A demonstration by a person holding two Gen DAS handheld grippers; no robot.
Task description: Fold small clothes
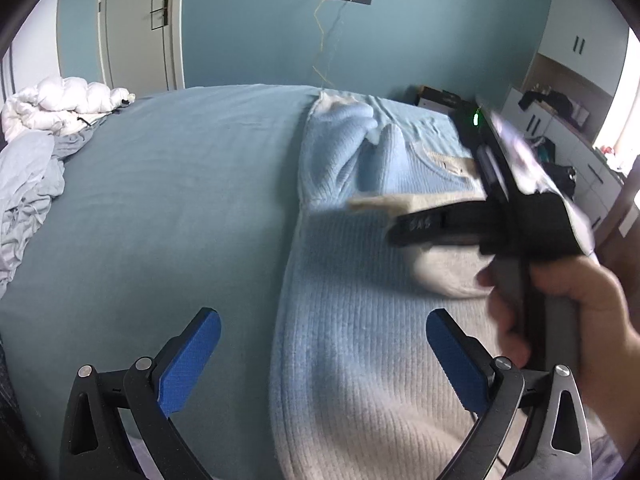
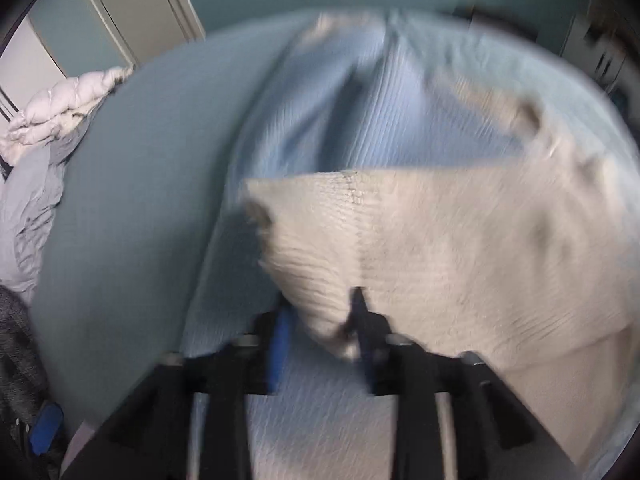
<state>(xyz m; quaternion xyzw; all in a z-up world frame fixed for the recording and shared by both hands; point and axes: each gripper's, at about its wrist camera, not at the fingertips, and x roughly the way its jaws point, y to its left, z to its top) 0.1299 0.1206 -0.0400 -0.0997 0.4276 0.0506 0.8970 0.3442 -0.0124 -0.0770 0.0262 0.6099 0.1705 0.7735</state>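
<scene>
place: home bedroom | evidence: bed (image 1: 160,200), rumpled duvet (image 1: 60,104), door (image 1: 140,20), cupboards (image 1: 580,40)

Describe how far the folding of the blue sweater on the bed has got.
Done: the sweater lies spread on the bed, with one sleeve apparently folded inward. In hand: a cream flap sits between the right tongs, raised over the body; blur hides whether they pinch it. The left tongs hover open, empty. Left: laying the flap flat, then folding the body.
</scene>
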